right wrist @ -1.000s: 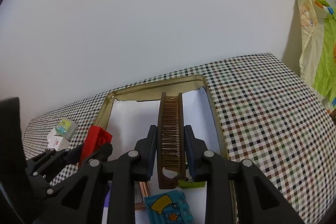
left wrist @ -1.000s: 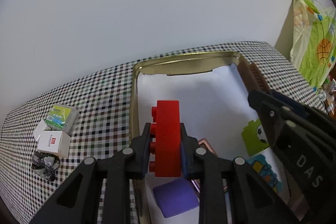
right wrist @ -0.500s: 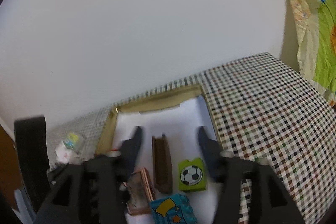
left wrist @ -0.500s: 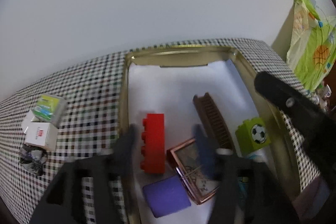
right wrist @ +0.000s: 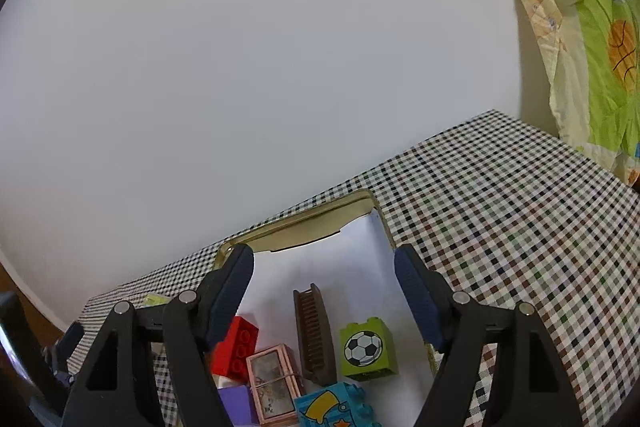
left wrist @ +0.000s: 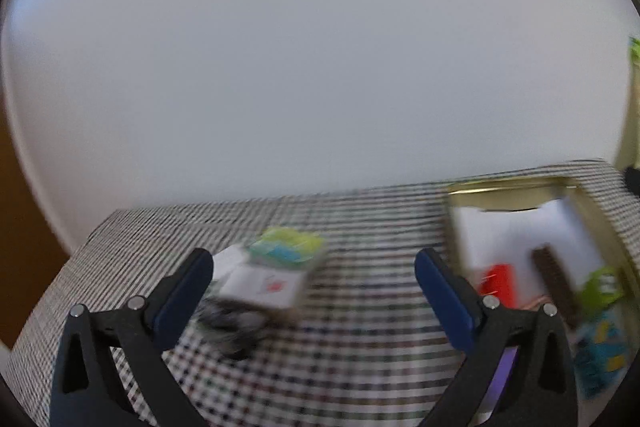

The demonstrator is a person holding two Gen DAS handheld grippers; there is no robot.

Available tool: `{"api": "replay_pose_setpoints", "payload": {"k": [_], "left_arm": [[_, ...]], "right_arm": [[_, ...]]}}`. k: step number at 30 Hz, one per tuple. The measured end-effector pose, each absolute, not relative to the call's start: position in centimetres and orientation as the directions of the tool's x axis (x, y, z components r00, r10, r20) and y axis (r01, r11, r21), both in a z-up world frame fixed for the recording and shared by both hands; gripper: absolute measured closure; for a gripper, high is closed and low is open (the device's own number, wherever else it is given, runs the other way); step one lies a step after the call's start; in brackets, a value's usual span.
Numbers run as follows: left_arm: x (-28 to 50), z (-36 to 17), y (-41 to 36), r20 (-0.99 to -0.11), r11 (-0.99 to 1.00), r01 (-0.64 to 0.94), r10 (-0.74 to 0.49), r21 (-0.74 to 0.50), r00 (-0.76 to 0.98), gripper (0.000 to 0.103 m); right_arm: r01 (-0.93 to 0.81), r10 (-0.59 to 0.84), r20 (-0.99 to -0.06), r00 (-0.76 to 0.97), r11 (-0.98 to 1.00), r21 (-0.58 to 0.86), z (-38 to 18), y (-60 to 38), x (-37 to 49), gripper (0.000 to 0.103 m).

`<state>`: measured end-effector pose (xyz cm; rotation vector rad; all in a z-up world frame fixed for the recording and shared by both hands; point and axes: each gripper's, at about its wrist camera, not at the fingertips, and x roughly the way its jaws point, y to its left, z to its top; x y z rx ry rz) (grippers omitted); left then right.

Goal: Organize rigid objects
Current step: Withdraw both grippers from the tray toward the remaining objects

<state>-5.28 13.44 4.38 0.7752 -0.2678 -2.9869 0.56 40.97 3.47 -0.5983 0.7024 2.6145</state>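
The view from my left gripper (left wrist: 312, 267) is blurred; its jaws are opening wide, with nothing pressed by the pads. It faces a small white box (left wrist: 264, 285) topped by a green packet (left wrist: 288, 247) on the checked cloth. The gold tray (left wrist: 508, 187) lies off to its right, holding the red brick (left wrist: 498, 283) and the brown comb (left wrist: 556, 279). My right gripper (right wrist: 324, 267) hangs over the tray (right wrist: 296, 223), jaws opening and empty. Below it lie the comb (right wrist: 314, 331), the red brick (right wrist: 236, 347) and a green football block (right wrist: 368, 347).
The tray also holds a pink-framed mirror (right wrist: 272, 379), a blue block (right wrist: 332, 407) and a purple block (right wrist: 236, 403). A dark crumpled thing (left wrist: 232, 323) lies by the white box. A green patterned cloth (right wrist: 592, 47) hangs at the right. Checked tablecloth (right wrist: 500, 219) spreads right of the tray.
Both grippers opened: the red brick and the comb left the jaws and now lie in the tray. My left gripper swung left towards the small boxes. The right one tilted and pulled back slightly.
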Motion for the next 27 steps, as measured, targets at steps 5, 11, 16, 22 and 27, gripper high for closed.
{"api": "replay_pose_setpoints", "payload": {"k": [5,11,16,22,27], "left_arm": [[-6.2,2.7,11.2,-0.486,-0.985,0.044,-0.121,0.166,-0.865,0.001],[-6.2,2.2,10.6,-0.47,-0.986,0.041,-0.113,0.162,-0.875,0.001],[-5.6,2.5,10.5,-0.479,-0.99,0.029,-0.094,0.141,-0.873,0.001],[-5.3,2.5,10.5,-0.499,-0.993,0.011,-0.069,0.118,-0.864,0.001],[-5.2,2.4,10.2,-0.525,-0.996,-0.014,-0.036,0.092,-0.85,0.001]], "right_arm": [[-0.471,0.292,-0.458,-0.84,-0.813,0.344,3.8,40.6,1.0,0.028],[-0.514,0.394,-0.379,-0.838,-0.802,0.303,4.7,39.4,2.1,0.028],[-0.571,0.51,-0.266,-0.818,-0.78,0.258,5.4,37.5,4.0,0.028],[-0.653,0.646,-0.107,-0.756,-0.73,0.202,5.9,33.9,5.8,0.025],[-0.643,0.643,-0.073,-0.763,-0.742,0.188,5.2,32.0,6.1,0.021]]}}
